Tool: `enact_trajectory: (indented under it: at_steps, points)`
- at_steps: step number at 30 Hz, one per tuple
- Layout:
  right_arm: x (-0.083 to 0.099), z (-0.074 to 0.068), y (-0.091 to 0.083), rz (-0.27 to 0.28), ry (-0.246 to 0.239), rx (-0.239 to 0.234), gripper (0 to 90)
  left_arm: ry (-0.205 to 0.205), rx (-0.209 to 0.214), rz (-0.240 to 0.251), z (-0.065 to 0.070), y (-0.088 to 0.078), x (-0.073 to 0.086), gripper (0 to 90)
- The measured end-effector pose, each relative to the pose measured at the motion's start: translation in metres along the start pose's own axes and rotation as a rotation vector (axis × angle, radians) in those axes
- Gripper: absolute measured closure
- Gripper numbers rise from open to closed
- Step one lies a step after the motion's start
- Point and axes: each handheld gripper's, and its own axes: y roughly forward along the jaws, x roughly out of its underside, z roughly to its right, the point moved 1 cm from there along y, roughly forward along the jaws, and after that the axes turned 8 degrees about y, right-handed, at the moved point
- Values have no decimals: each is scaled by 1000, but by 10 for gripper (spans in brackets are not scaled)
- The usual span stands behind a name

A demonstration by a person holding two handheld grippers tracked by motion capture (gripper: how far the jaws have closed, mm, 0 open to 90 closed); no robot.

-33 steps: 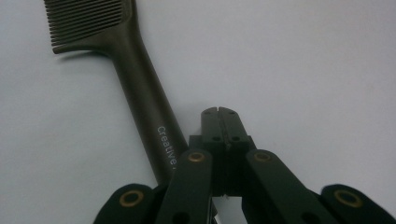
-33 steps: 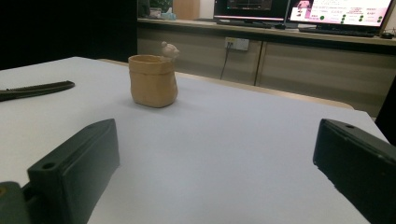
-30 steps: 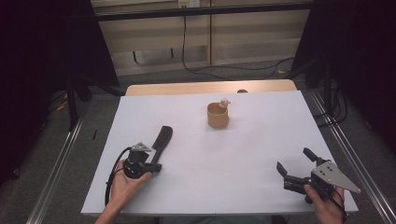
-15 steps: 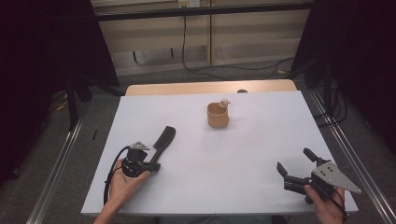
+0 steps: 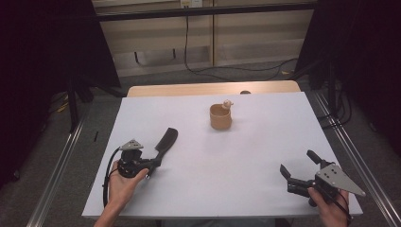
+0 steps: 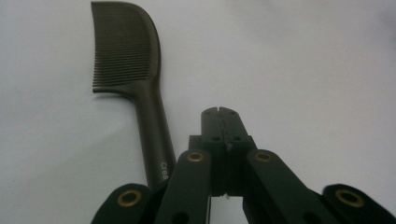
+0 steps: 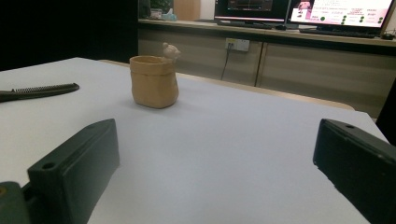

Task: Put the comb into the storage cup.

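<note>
- The left gripper [image 5: 153, 164] is being held low over the white bench [image 5: 265, 156], near its front left part, by the person's left hand [image 5: 124, 183]
- Its jaws are being kept clenched together with nothing between them, as is being shown in the left gripper view [image 6: 219, 122]
- The black comb [image 5: 165, 141] is lying flat on the bench just beside these closed jaws; in the left gripper view the comb [image 6: 135, 84] is being seen to the left of the jaws, its handle end going under the gripper body, so whether it is being touched cannot be told
- The right gripper [image 5: 299, 166] is being held by the right hand [image 5: 331, 210] near the front right corner of the bench, well apart from the comb
- Its jaws are being kept released and wide, with only bare bench between them [image 7: 215, 163]
- A small tan cup [image 5: 221, 117] with a little figure on its rim is standing upright toward the far middle of the bench, apart from both grippers
</note>
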Motion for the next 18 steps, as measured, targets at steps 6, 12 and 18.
enact_trajectory:
  at_steps: [6, 12, 18]
  points:
    - [0, 0, 0, 1, 0, 1, 0, 5, -15, 45, 0, -9, -4, 833]
    - [0, 0, -1, 2, 2, -2, 0, -3, -3, 71, -1, -13, -7, 644]
    - [0, 0, 0, 3, 4, 0, 0, -11, -64, 64, 0, -20, -9, 315]
